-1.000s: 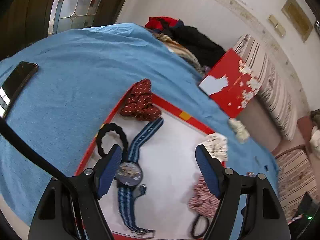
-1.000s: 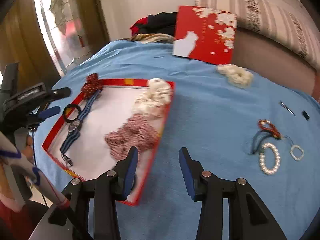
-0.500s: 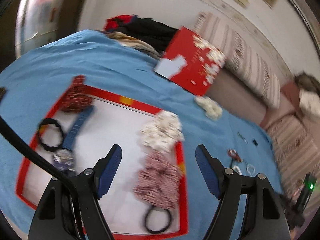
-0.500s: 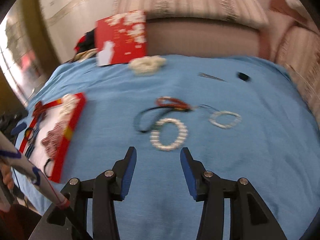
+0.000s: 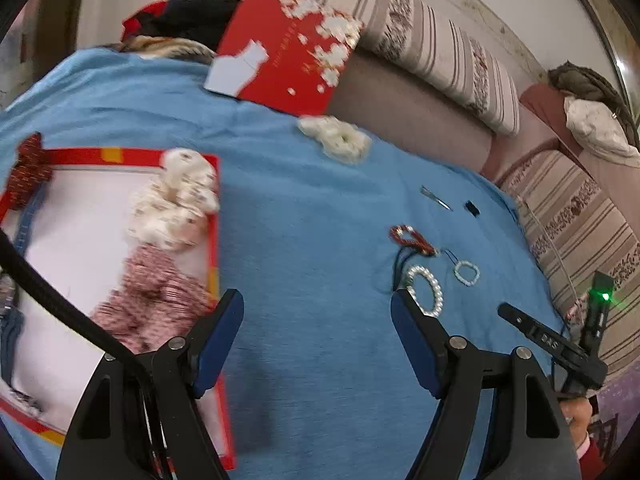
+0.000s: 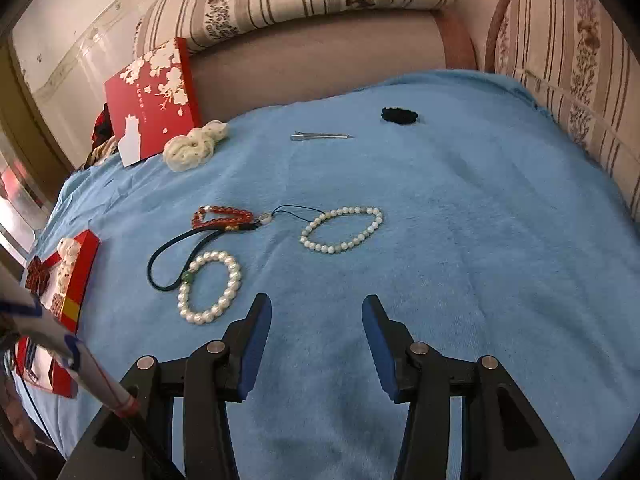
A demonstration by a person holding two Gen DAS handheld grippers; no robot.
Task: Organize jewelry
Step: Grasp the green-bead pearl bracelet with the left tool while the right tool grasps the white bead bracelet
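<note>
L wrist view: left gripper [image 5: 316, 340] spread wide, nothing btwn jaws, over bare blue blanket [image 5: 304, 216]; red tray [image 5: 214, 216] w/ scrunchies lies to its left, partly under the L finger; loose jewelry sits ahead-right: pearl bracelet [image 5: 426, 290] just past the R fingertip, red bead bracelet [image 5: 412, 236] and small bead bracelet [image 5: 467, 273] beyond it; right gripper's body visible at far right edge.

R wrist view: right gripper [image 6: 316, 320] jaws partly apart, empty, over blanket; pearl bracelet [image 6: 210, 286] lies flat just ahead-left of L fingertip, long axis running away from the gripper; pale bead bracelet [image 6: 342, 230] ahead, near centre, long axis across the view; hair clip [image 6: 320, 136] and black item [image 6: 399, 115] farther back.

Judgement: both grippers sit near the pearl bracelet; tray is on the left gripper's side.
</note>
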